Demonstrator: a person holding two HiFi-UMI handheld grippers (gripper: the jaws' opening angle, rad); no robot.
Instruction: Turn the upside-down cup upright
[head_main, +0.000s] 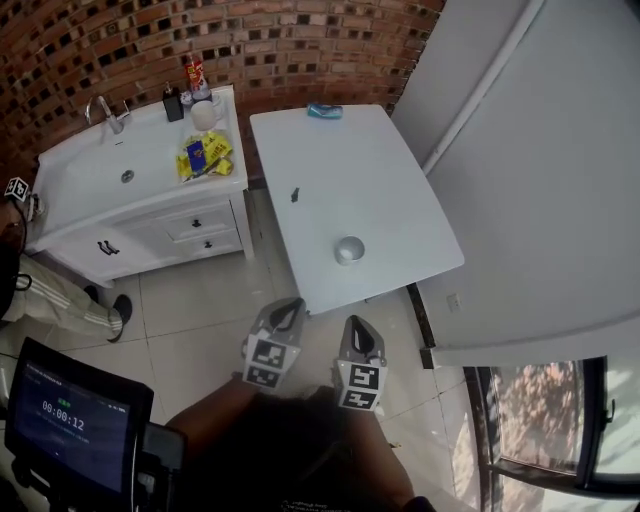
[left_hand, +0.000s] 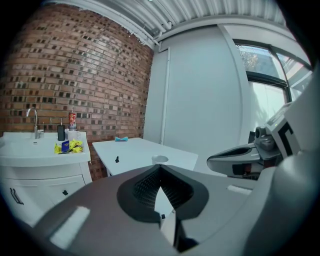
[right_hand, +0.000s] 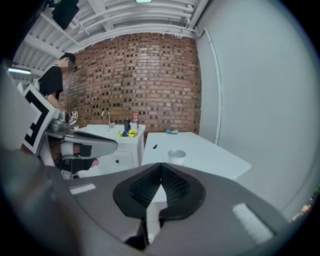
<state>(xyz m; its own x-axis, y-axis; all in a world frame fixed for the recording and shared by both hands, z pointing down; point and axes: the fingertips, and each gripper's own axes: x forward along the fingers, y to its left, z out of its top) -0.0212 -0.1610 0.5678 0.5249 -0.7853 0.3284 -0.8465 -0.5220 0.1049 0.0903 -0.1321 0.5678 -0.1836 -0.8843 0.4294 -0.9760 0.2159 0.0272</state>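
Note:
A small silvery cup (head_main: 349, 250) stands upside down near the front edge of the white table (head_main: 390, 190). It also shows in the left gripper view (left_hand: 160, 159) and the right gripper view (right_hand: 176, 156), just beyond the jaw tips. Both grippers are held side by side close to my body, short of the table's front edge and apart from the cup. My left gripper (head_main: 289, 310) is shut with nothing in it, its jaws meeting at the tip (left_hand: 160, 170). My right gripper (head_main: 356, 326) is likewise shut and empty (right_hand: 161, 168).
A small black object (head_main: 295, 195) and a blue item (head_main: 324, 110) lie farther back on the table. At the left, a white washbasin cabinet (head_main: 150, 215) holds a tap, bottles and yellow packets (head_main: 205, 155). A person (head_main: 60, 295) stands at the far left. A white wall (head_main: 540, 180) borders the table's right side.

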